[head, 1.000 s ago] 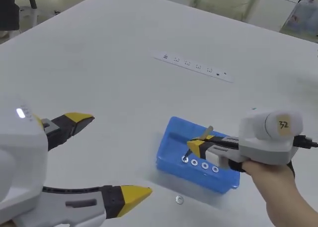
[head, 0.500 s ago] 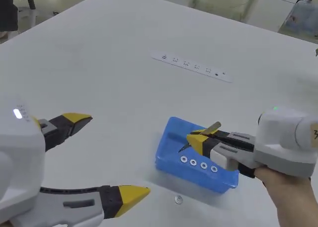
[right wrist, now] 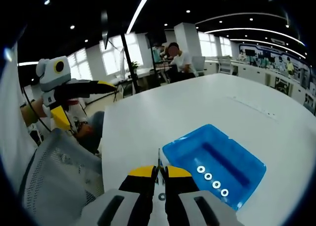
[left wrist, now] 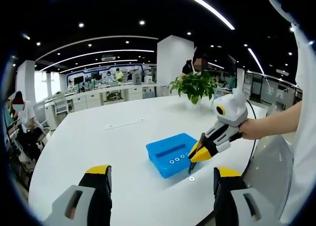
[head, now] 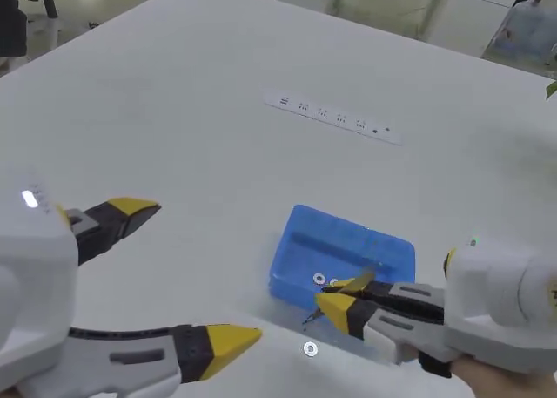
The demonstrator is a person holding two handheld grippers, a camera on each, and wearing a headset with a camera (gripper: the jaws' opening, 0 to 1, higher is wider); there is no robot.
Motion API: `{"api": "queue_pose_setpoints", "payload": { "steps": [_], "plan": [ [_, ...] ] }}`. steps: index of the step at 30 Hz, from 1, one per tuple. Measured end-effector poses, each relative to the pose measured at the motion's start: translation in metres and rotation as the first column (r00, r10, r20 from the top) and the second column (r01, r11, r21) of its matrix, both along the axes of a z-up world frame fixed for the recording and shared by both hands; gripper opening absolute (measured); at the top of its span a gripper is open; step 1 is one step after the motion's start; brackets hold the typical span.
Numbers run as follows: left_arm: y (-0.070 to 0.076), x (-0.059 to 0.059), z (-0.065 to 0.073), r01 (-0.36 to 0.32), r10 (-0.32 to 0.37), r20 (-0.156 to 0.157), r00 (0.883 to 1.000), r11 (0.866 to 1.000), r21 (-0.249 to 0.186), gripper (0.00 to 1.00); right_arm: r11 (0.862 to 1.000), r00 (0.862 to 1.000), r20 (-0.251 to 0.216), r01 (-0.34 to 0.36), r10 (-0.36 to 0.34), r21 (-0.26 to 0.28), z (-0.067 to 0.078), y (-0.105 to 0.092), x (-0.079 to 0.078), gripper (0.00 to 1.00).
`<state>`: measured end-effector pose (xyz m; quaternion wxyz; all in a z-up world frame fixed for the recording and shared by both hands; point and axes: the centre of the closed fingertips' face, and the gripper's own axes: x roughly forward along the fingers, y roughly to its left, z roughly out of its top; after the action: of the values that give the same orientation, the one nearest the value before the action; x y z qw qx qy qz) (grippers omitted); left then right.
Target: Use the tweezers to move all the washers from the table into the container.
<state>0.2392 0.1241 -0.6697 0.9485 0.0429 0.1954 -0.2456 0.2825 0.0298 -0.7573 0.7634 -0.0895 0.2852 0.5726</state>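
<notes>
Four washers (right wrist: 211,177) lie in the blue container (head: 383,246); a last washer (head: 311,349) sits just beside it, toward the counter's (head: 174,111) near edge. Right tongs (head: 335,300) are clenched on the tweezers (head: 312,316) (tips near it). Left tongs (head: 193,272) are released, idle.

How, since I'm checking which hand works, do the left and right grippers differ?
The left gripper has its fingers spread wide, holding nothing; the right gripper has them shut on the tweezers. The left hangs over the table away from the blue container; the right points at the washer lying beside it. Both have black, yellow-tipped fingers.
</notes>
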Motion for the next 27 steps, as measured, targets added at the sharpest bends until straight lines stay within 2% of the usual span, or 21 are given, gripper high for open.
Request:
{"api": "queue_pose_setpoints", "payload": {
  "steps": [3,10,20,27],
  "plan": [
    [0.000,0.000,0.000,0.001,-0.001,0.000,1.000,1.000,0.000,0.87,1.000,1.000,-0.007,-0.005,0.005,-0.019,-0.007,-0.004,-0.003,0.03],
    [-0.003,0.000,-0.002,0.007,-0.007,-0.003,1.000,1.000,0.004,0.87,0.999,1.000,-0.022,-0.007,0.007,-0.034,-0.014,-0.005,-0.006,0.04],
    [-0.001,-0.001,-0.001,0.004,-0.004,-0.003,1.000,1.000,0.004,0.86,0.996,0.999,-0.007,-0.045,0.044,-0.074,-0.020,-0.003,-0.010,0.04],
    [-0.003,-0.001,0.000,0.008,-0.008,-0.003,1.000,1.000,0.003,0.86,0.995,0.998,0.001,-0.067,0.068,-0.079,-0.021,-0.003,-0.012,0.03]
  ]
}}
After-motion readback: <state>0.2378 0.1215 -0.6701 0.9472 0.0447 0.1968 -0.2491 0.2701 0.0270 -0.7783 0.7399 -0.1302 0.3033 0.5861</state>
